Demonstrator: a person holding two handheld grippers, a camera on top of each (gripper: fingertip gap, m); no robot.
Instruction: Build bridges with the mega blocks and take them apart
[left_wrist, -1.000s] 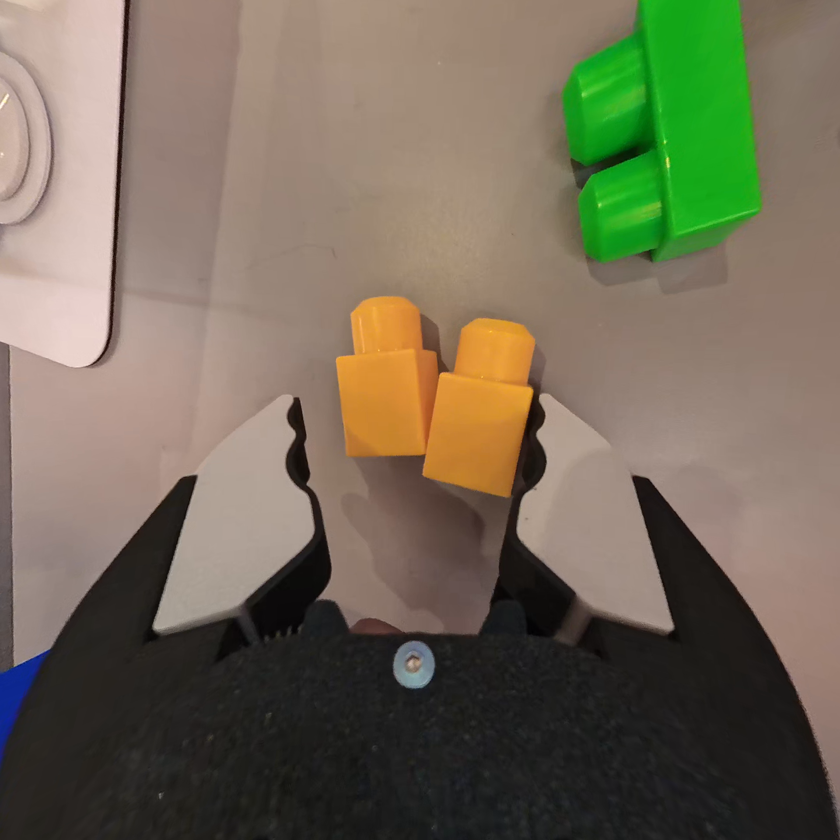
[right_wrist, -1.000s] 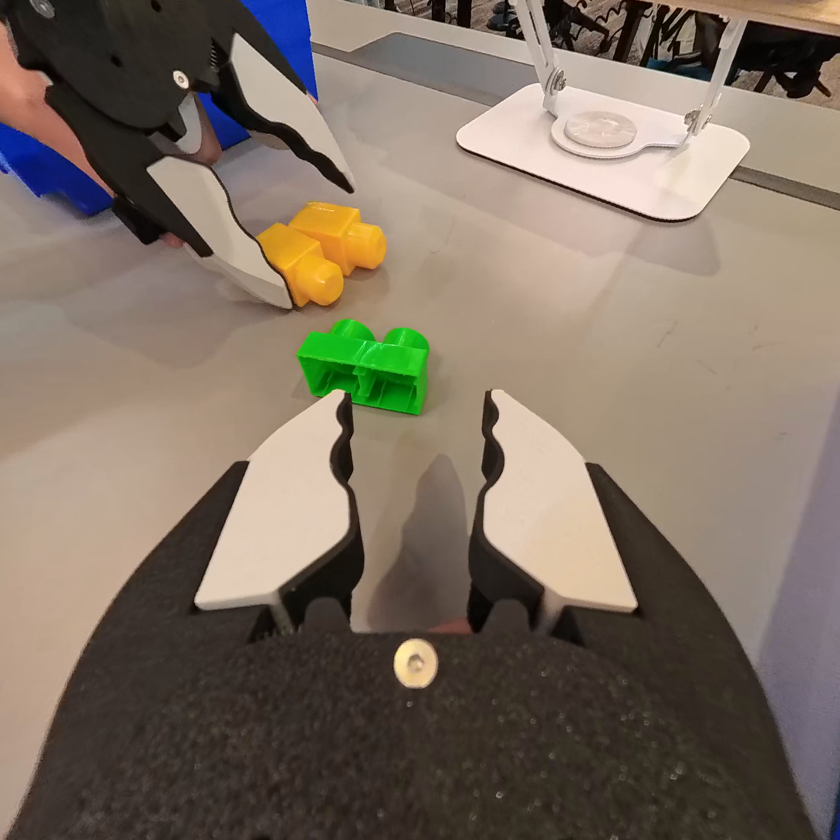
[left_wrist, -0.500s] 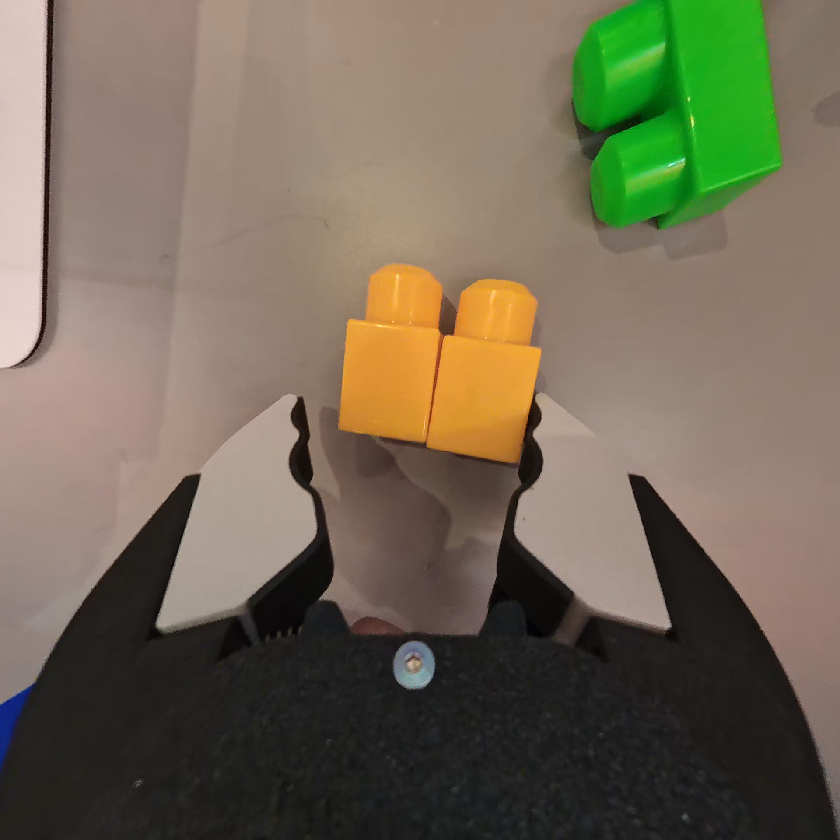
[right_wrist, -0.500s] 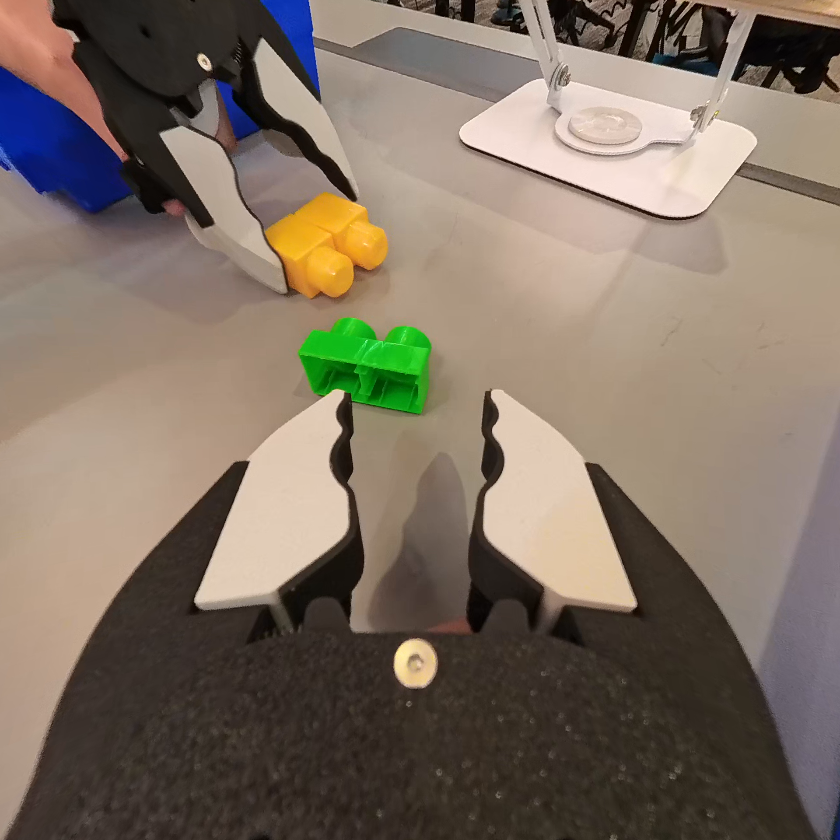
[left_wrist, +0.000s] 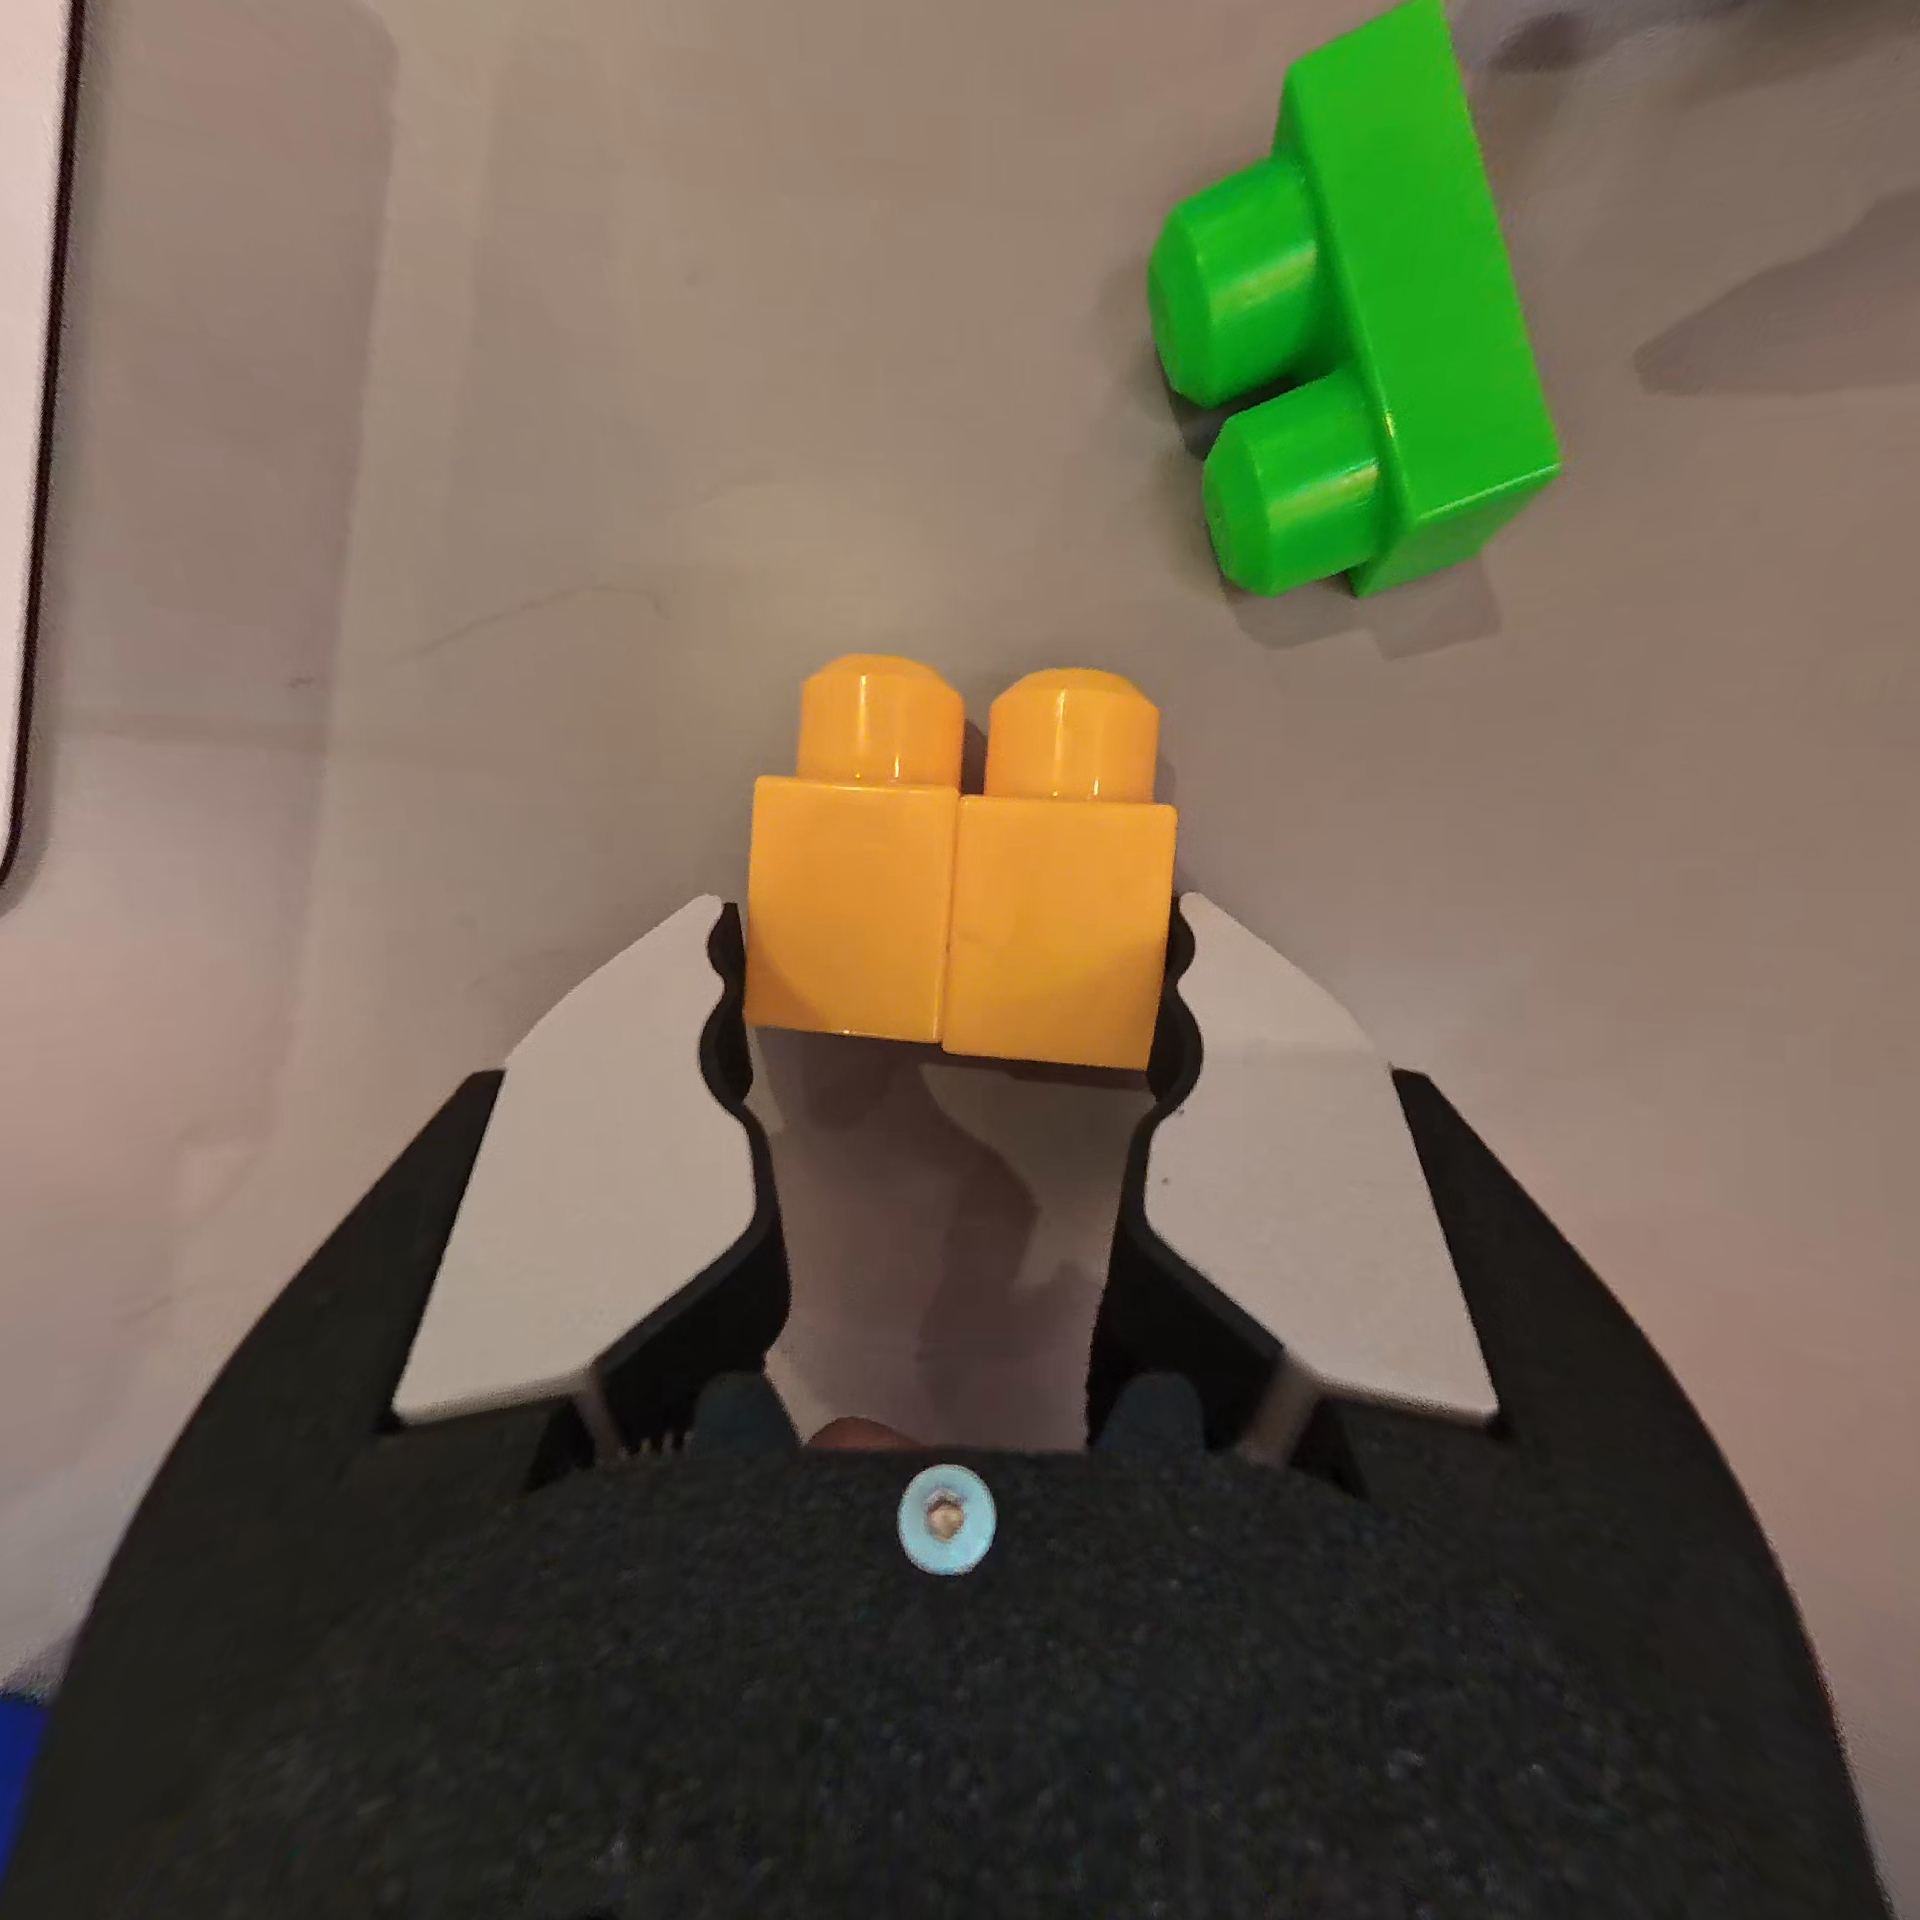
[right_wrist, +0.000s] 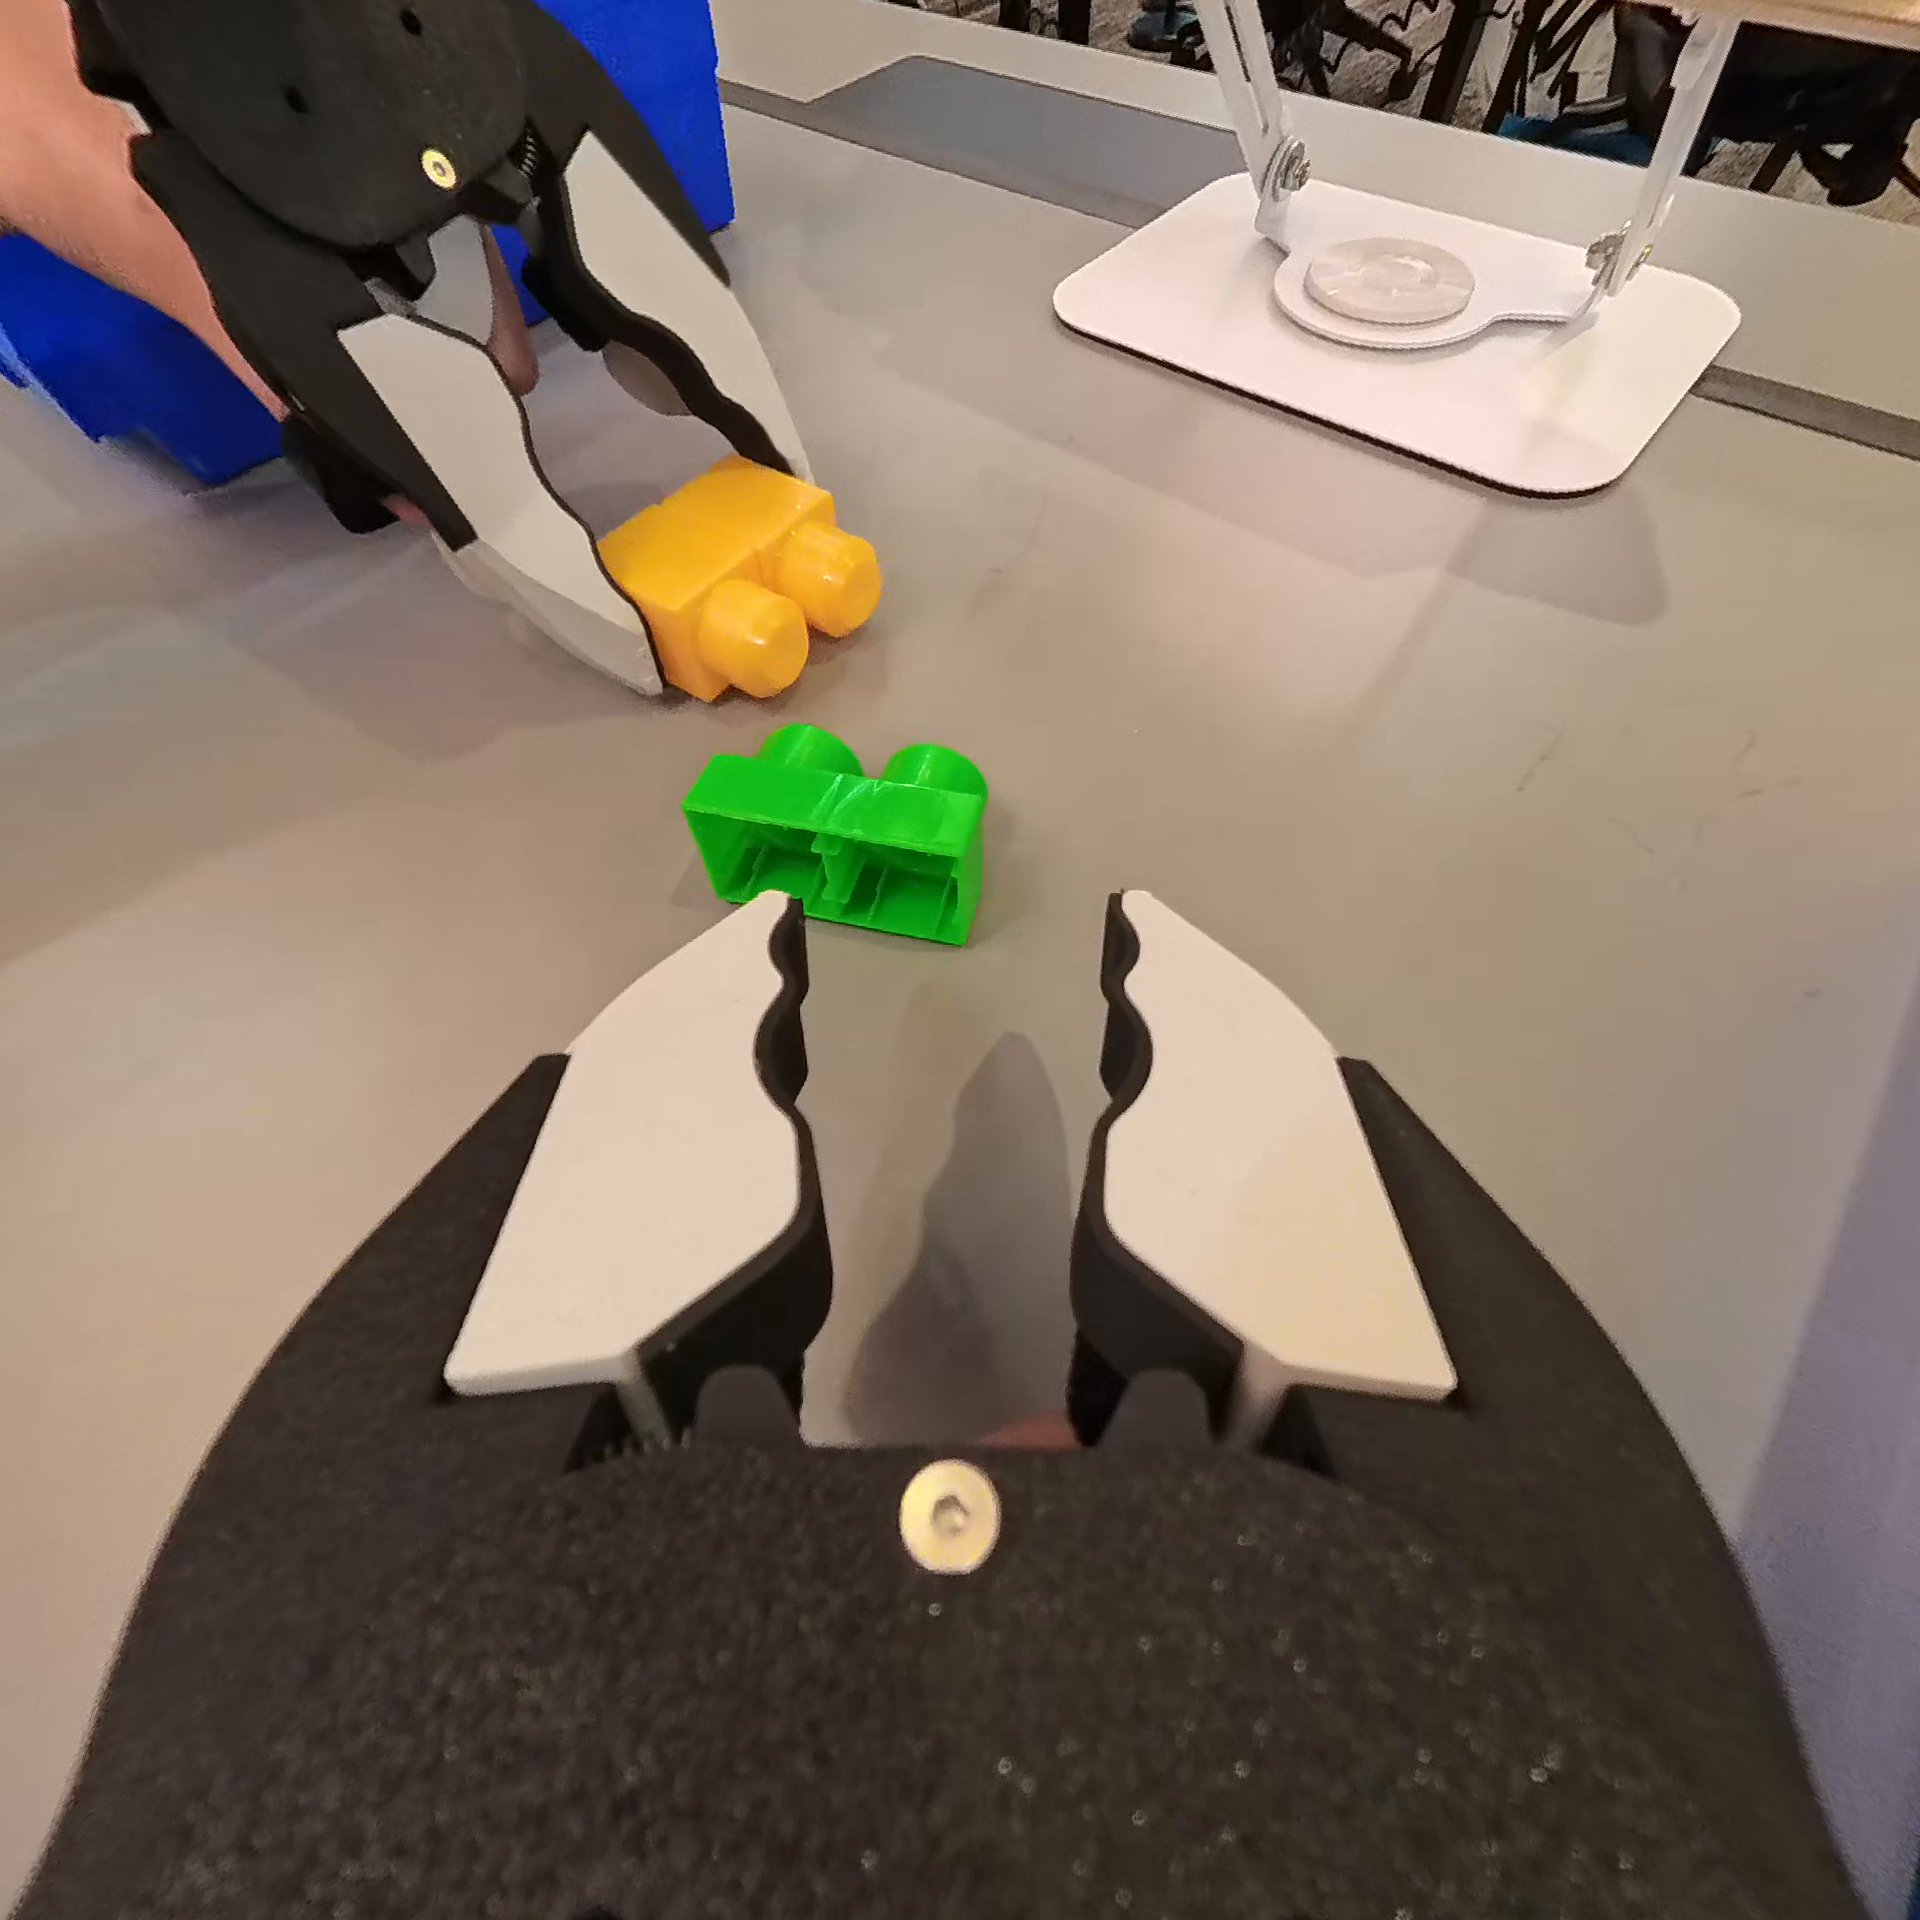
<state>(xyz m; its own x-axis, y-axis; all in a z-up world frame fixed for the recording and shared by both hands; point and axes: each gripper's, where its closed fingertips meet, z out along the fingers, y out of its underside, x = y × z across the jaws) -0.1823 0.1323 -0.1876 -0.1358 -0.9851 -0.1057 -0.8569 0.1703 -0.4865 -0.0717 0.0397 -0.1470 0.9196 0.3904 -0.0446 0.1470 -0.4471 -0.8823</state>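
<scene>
Two orange one-stud blocks lie on their sides, pressed side by side on the grey table, studs pointing away from me. My left gripper is shut on the pair, one fingertip against each outer face. The right wrist view shows this gripper and the orange blocks resting on the table. A green two-stud block lies on its side with its hollow underside facing my right gripper, which is open and empty just short of it. The green block is at the upper right in the left wrist view.
A white stand base with metal legs sits at the far right of the table; its edge shows at the left in the left wrist view. A blue bin stands behind the left gripper. A hand holds that gripper.
The two orange blocks, splayed apart a second ago, are now squared together. My left gripper has moved forward and closed on them. My right gripper has barely moved.
</scene>
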